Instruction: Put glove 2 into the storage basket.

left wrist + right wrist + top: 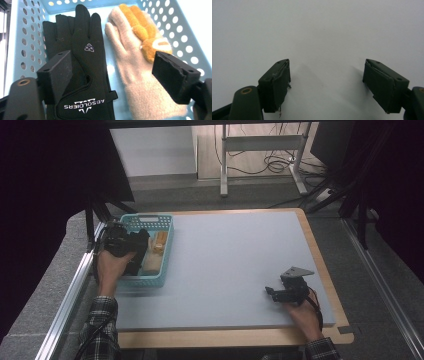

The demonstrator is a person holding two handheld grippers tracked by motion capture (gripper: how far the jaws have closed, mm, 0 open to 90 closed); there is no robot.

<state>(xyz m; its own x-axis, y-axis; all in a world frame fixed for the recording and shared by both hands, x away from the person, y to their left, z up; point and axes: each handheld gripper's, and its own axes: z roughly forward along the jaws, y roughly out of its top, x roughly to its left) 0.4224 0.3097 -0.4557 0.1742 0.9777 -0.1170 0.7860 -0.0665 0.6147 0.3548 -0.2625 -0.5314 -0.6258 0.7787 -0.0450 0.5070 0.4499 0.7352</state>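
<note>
Gloves wait in the blue basket (131, 281) at nine o'clock on the counter (230, 265): a black glove (82, 62) beside a cream glove (130, 72), both soft and limp, so I'd pinch a cuff. My left claw (112, 75) hangs over them, jaws wide and empty. My right claw (325, 82) sits at four o'clock, wide too; an orange item (147, 40) atop the cream glove is hard to identify.

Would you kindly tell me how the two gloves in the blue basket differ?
The black synthetic glove is smooth, with white lettering and a small logo; the beige woolly glove is fuzzy and plain. An orange plush item overlaps the beige one, not the black. Both lie flat in the perforated blue plastic basket.
</note>
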